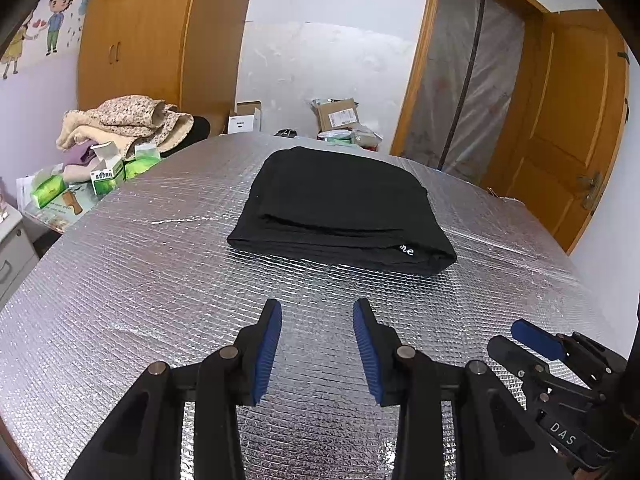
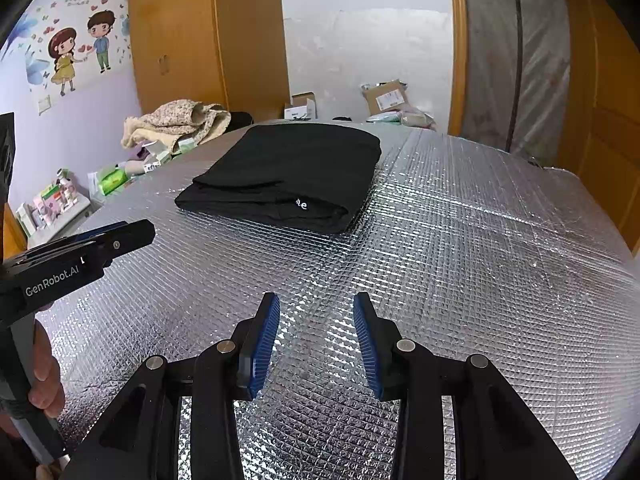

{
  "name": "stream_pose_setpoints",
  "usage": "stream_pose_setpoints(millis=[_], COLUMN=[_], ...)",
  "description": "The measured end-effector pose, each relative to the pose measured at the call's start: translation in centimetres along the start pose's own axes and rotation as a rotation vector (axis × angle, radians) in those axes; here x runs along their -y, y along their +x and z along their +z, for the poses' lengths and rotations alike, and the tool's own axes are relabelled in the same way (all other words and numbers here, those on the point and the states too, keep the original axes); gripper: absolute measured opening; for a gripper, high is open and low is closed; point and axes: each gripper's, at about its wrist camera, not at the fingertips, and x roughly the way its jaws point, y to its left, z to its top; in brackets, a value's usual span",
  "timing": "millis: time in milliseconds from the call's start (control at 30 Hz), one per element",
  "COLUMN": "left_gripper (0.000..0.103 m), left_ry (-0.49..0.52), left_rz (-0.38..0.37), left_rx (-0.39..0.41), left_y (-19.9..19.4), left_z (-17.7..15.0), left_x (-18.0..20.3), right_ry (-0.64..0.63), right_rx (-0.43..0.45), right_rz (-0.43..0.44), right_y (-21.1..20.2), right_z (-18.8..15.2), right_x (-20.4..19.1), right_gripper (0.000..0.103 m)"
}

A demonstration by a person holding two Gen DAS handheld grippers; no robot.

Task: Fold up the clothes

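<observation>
Blue-padded jaws of the left gripper (image 1: 317, 350) sit right up front in the left wrist view, spread wide with nothing between them, only the silver quilted foil covering the bench (image 1: 140, 280) underneath. Ahead of them, well apart from the tips, lies the black garment (image 1: 340, 208), already folded into a neat flat rectangle with a bit of white lettering on the near edge. Off to the lower right you can see the right gripper (image 1: 536, 340) poking in alongside, also clear of the cloth.

Over in the right wrist view it's the same story: right gripper (image 2: 316, 346) jaws parted, holding nothing, angled down at bare foil. The folded garment (image 2: 288, 168) sits further out and a bit left. The left gripper (image 2: 116, 236) comes in from the left edge, with a hand (image 2: 46, 380) wrapped round its handle.

My read: folding on this piece looks done, both hands backed off and hovering. Next move is probably fetching another item, maybe from the floral pile (image 1: 128, 120) beyond the bench's far left.
</observation>
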Motion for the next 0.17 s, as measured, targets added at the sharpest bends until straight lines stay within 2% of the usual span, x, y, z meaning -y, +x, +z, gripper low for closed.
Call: stream_pose_setpoints(millis=[167], left_gripper=[0.038], left_ry=[-0.007], left_rz=[-0.008], left_rx=[0.018], left_y=[-0.25], left_z=[0.21], left_x=[-0.2], right_ry=[-0.002], right_rx=[-0.005], right_rz=[-0.002], right_y=[0.08], right_z=[-0.1], right_x=[-0.12], right_gripper=[0.04])
